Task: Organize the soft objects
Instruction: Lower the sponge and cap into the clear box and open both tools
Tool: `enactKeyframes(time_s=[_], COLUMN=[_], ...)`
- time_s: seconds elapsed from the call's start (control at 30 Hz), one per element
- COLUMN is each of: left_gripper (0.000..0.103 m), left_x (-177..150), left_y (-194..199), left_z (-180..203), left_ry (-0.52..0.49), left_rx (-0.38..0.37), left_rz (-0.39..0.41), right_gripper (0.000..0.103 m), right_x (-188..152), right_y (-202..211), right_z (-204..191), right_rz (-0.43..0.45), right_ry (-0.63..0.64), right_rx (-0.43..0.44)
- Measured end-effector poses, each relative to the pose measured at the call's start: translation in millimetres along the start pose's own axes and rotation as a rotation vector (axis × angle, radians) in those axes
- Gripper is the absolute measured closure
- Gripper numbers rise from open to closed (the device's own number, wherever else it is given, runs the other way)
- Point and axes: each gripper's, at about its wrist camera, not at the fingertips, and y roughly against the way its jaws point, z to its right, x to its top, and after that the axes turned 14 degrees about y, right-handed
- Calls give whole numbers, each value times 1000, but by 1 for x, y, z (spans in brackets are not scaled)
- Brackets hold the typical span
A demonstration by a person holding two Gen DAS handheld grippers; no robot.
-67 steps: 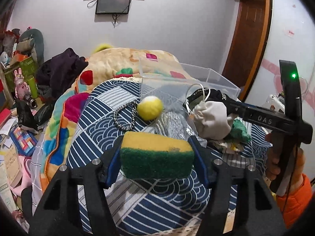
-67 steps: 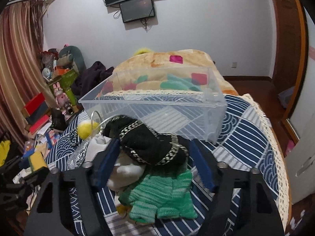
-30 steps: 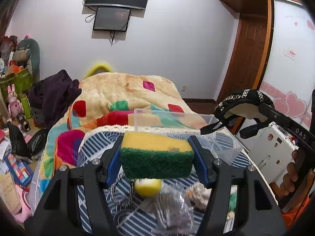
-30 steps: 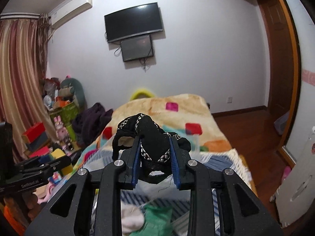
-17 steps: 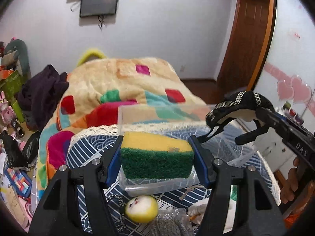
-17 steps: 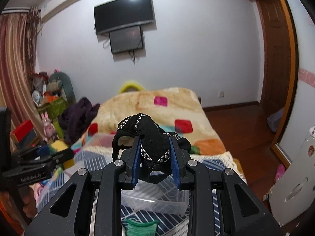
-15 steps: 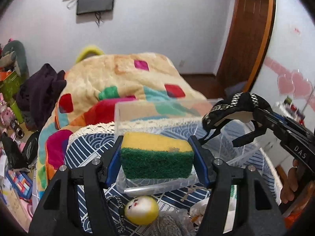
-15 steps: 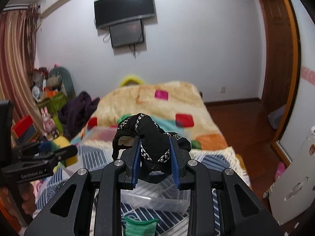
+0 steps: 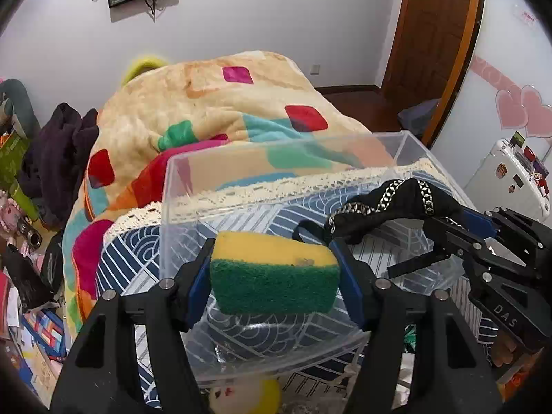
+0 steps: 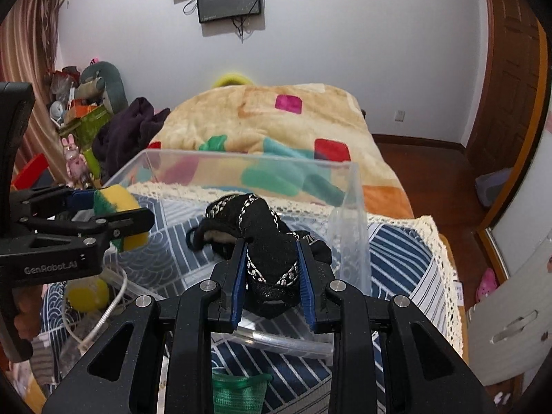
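Note:
My left gripper [image 9: 274, 284] is shut on a yellow and green sponge [image 9: 274, 276] and holds it over the near left part of a clear plastic bin [image 9: 276, 158]. My right gripper [image 10: 272, 276] is shut on a black cloth piece with silver chain trim [image 10: 262, 231] and holds it over the bin [image 10: 348, 207], right of the sponge [image 10: 117, 203]. In the left wrist view the black cloth [image 9: 396, 203] hangs over the bin's right side. The bin's floor shows bare.
The bin stands on a blue and white patterned cloth [image 10: 396, 252] with a lace edge. A yellow ball toy [image 9: 248, 395] and a green knitted piece [image 10: 238, 393] lie in front of the bin. A colourful blanket [image 9: 220, 110] lies behind. Clutter fills the left floor.
Both grippers have come down and forward, from high above the table to just over the bin. The sponge and the black cloth stay gripped.

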Motion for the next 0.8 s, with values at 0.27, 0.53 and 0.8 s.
enactKeyframes(time_s=[0.27, 0.53, 0.8], left_gripper=[26, 19, 10], left_x=[-5, -5, -23], left_y=[12, 57, 97], left_z=[1, -8, -14], left_ry=[1, 35, 12], left_rx=[-26, -52, -60], left_rz=[35, 127, 206], right_gripper=[66, 53, 35], right_x=[2, 8, 11], right_y=[3, 30, 70], right_z=[1, 5, -1], right_rz=[-10, 67, 192], right_ry=[5, -13, -16], right_rx=[23, 29, 31])
